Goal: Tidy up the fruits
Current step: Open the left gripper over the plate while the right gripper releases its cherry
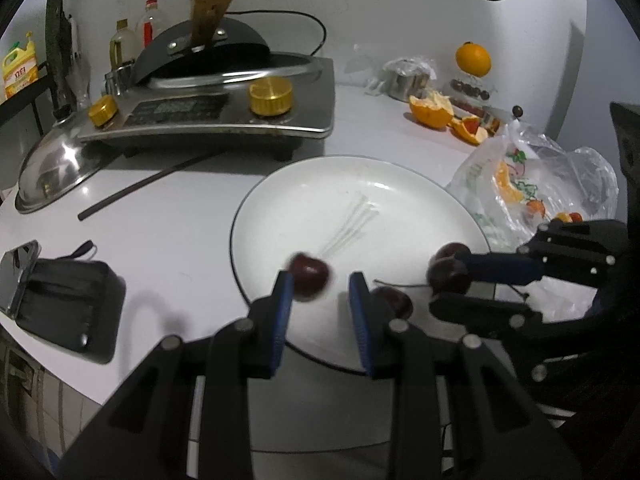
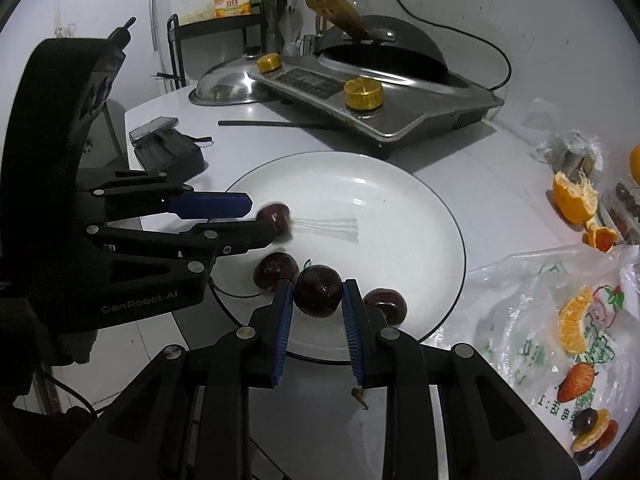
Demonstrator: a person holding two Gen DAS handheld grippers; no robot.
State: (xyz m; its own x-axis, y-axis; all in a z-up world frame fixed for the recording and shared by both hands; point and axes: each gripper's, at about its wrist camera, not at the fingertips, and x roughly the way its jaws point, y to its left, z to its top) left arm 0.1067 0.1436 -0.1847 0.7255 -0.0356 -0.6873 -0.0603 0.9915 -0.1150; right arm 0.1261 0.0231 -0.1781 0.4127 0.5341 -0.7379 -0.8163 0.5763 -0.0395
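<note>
A white plate [image 1: 360,200] [image 2: 380,208] lies on the white counter. My left gripper [image 1: 320,300] [image 2: 262,220] is open over the plate's near-left rim. A blurred dark cherry [image 1: 310,282] [image 2: 276,218] sits at its tips against the left pad, with a clear gap to the other pad. My right gripper [image 2: 318,286] [image 1: 448,280] is shut on another dark cherry [image 2: 318,290] [image 1: 448,278] just above the plate's near edge. Two more cherries lie on the plate: one [image 2: 276,270] [image 1: 394,302] between the grippers and one [image 2: 386,304] [image 1: 454,249] behind the right gripper.
A steel stove [image 1: 224,116] with gold knobs and a wok stands behind the plate, with a steel lid [image 1: 56,168] and a dark stick [image 1: 140,188] beside it. A black pouch and phone [image 1: 64,304] lie at the left. A plastic bag [image 2: 560,340], orange pieces [image 1: 432,110] and a whole orange [image 1: 473,59] sit at the right.
</note>
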